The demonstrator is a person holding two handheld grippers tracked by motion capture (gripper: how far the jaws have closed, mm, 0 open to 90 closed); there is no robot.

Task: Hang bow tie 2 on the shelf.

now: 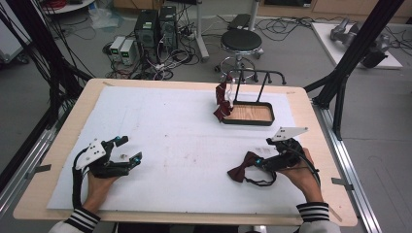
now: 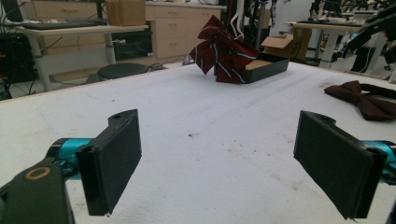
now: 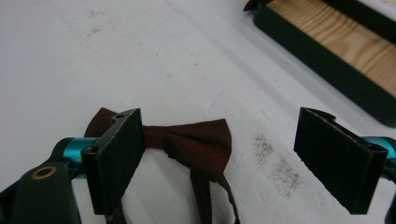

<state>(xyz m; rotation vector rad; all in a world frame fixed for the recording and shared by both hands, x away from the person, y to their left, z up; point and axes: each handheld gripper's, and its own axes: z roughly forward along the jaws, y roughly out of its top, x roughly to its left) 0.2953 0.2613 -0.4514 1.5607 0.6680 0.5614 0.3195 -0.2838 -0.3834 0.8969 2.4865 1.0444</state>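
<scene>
Grippers: two, both open; bow ties: one plain (image 1: 242, 171), one striped (image 1: 222, 102).

White cloth (image 1: 180, 131) covers wooden table (image 1: 311, 121), faint brown stains near middle. Black tray with wooden floor (image 1: 250, 114) at far right of cloth, black rack (image 1: 257, 74) rising from it; striped dark red tie (image 1: 222, 102) hangs at tray's left end. Behind table on floor: black round stool (image 1: 241, 41), two computer towers (image 1: 156, 26) amid tangled cables, black frame posts at both sides
</scene>
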